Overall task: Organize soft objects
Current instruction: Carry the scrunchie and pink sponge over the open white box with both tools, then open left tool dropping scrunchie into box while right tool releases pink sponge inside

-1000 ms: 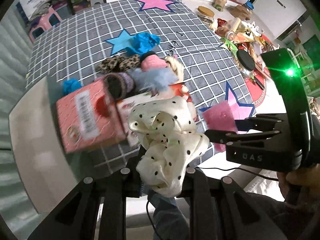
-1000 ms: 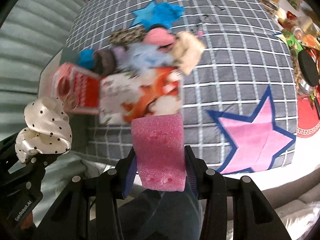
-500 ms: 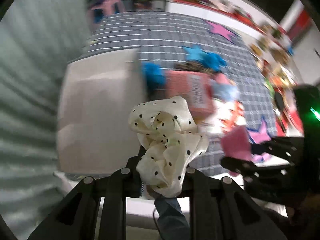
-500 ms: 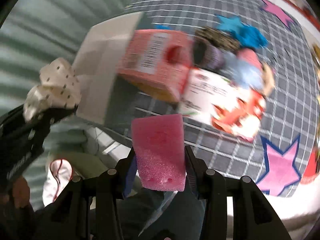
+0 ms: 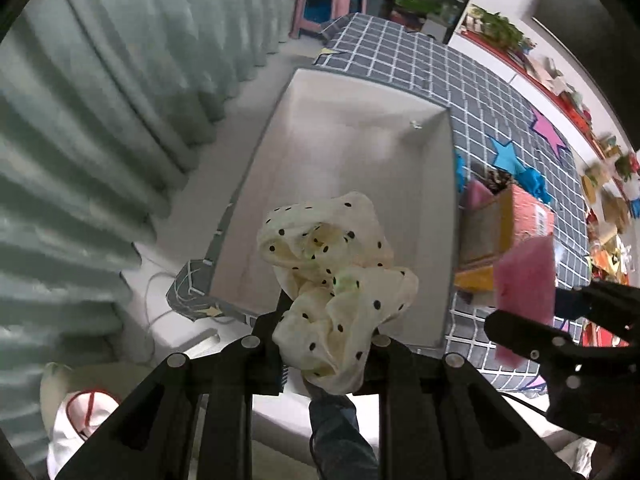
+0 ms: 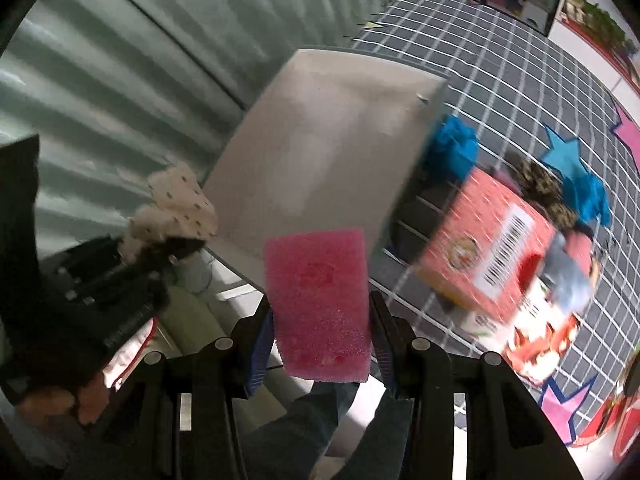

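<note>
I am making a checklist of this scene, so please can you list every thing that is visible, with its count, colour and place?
white bin: one, white, nothing inside it that shows, at the table's edge by the curtain
scrunchie: one, cream with black dots, in the left gripper, over the bin
sponge: one, pink, in the right gripper
carton: one, red-pink with a barcode, on the table beside the bin
blue soft pieces: at least two, blue, next to the bin and behind the carton
tablecloth: one, grey with white checks and blue and pink stars
curtain: one, pale green, beside the table
stool: one, pink, behind the table
left gripper: black, shut on the scrunchie
right gripper: black, shut on the sponge
</note>
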Tool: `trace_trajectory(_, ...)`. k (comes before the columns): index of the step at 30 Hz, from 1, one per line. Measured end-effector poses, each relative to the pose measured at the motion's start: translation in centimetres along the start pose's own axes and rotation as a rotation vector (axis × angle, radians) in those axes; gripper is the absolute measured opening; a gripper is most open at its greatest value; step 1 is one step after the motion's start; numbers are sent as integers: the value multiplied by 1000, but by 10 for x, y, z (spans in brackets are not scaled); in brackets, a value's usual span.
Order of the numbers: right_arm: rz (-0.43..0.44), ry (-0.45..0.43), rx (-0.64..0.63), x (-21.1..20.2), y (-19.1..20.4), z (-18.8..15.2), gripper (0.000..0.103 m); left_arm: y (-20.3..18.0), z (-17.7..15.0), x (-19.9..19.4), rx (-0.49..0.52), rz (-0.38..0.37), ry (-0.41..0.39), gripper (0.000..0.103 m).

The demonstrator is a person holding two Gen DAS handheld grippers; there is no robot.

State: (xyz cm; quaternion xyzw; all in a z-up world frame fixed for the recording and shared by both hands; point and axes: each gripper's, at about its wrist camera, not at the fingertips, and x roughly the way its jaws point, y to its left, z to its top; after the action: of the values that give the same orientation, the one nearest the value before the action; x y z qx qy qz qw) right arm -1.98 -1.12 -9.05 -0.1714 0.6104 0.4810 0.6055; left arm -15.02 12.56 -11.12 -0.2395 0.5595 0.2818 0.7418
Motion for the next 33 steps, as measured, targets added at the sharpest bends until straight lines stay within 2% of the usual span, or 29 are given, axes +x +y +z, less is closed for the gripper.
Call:
trace_trajectory(12,-12,27,-20,15,14,22,46,11,10,18,-27,7,21,22)
trace_trajectory(33,-14,59,-1,24,10,26,46,13,18,34,-37,20,52,22)
